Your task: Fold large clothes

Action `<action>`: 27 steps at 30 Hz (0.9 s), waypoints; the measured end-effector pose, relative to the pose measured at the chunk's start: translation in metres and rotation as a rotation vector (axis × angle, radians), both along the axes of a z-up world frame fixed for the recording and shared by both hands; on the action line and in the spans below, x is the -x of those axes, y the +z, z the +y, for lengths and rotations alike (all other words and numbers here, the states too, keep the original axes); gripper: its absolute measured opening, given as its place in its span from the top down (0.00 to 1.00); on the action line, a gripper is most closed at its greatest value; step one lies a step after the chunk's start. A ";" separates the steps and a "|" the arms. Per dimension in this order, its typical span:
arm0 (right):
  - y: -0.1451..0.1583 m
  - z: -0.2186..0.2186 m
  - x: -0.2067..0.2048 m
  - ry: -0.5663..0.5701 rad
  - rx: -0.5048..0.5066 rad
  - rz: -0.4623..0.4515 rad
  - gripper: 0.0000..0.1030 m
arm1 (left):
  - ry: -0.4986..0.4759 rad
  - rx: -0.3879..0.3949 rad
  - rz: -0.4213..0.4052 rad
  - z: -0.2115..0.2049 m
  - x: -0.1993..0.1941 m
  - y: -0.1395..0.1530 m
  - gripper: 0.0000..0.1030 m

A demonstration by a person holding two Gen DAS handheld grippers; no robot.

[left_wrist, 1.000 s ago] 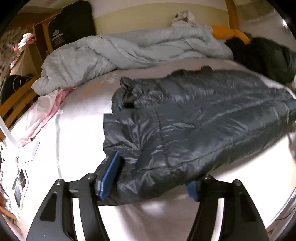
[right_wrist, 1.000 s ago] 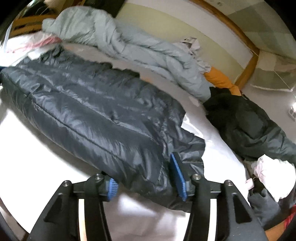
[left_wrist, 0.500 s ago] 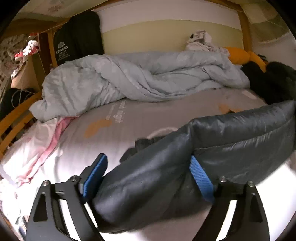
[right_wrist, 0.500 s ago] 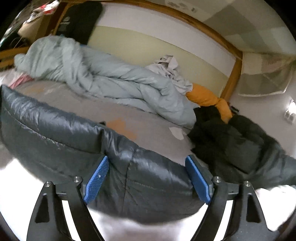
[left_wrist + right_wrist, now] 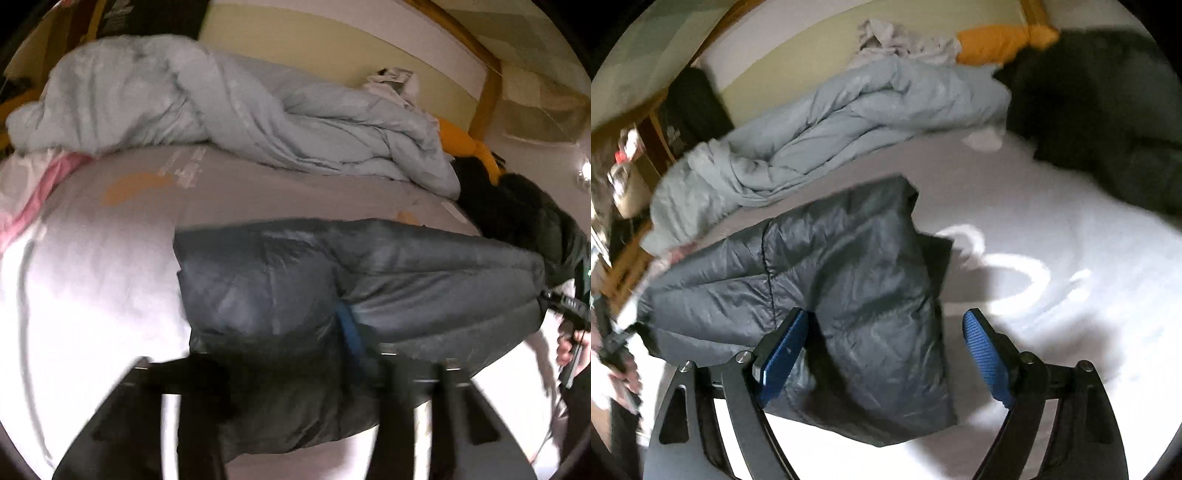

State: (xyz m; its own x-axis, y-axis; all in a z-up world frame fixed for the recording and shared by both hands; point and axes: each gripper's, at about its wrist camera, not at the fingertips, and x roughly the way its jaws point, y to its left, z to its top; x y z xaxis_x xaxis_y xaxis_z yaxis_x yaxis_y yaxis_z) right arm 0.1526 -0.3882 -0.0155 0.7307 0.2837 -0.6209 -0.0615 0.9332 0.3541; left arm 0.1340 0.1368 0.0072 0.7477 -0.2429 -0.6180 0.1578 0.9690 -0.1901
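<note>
Left wrist view is blurred: one dark jacket [image 5: 369, 280] drapes over the left gripper [image 5: 295, 354], hiding its left pad, so I cannot tell its grip. Right gripper [image 5: 886, 354] stands wide open, the jacket [image 5: 849, 295] lying on the bed [image 5: 1052, 221] between its pads [image 5: 783, 350], touching the left one. One quilt [image 5: 831, 122] lies beyond.

One dark grey puffer jacket [image 5: 849, 295], one pale blue duvet [image 5: 229, 110], two hand-held grippers, left [image 5: 288, 354] and right [image 5: 882, 350]
</note>
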 end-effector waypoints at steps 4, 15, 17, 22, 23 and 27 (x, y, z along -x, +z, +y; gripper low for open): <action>0.025 0.028 -0.004 0.001 0.179 -0.148 0.90 | 0.025 -0.055 -0.063 -0.010 -0.016 0.016 0.85; -0.009 0.044 -0.104 -0.072 0.238 -0.020 0.90 | 0.125 -0.137 0.025 -0.018 -0.111 -0.013 0.77; -0.022 0.042 -0.114 -0.084 0.207 0.001 0.90 | 0.133 -0.144 0.043 -0.018 -0.120 -0.025 0.73; -0.039 0.039 -0.120 -0.092 0.170 0.021 0.90 | 0.138 -0.169 0.056 -0.018 -0.128 -0.047 0.64; -0.041 0.039 -0.120 -0.093 0.170 0.024 0.90 | 0.138 -0.174 0.053 -0.018 -0.128 -0.049 0.64; -0.039 0.042 -0.121 -0.094 0.210 0.033 0.90 | 0.174 -0.181 0.006 -0.015 -0.119 -0.045 0.58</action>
State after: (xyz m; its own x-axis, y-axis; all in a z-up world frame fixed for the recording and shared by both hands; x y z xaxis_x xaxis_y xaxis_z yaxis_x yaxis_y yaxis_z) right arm 0.2734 -0.3459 -0.0541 0.7262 0.0775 -0.6831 0.0376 0.9877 0.1519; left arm 0.2533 0.1214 -0.0378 0.7645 0.0042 -0.6446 -0.0155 0.9998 -0.0118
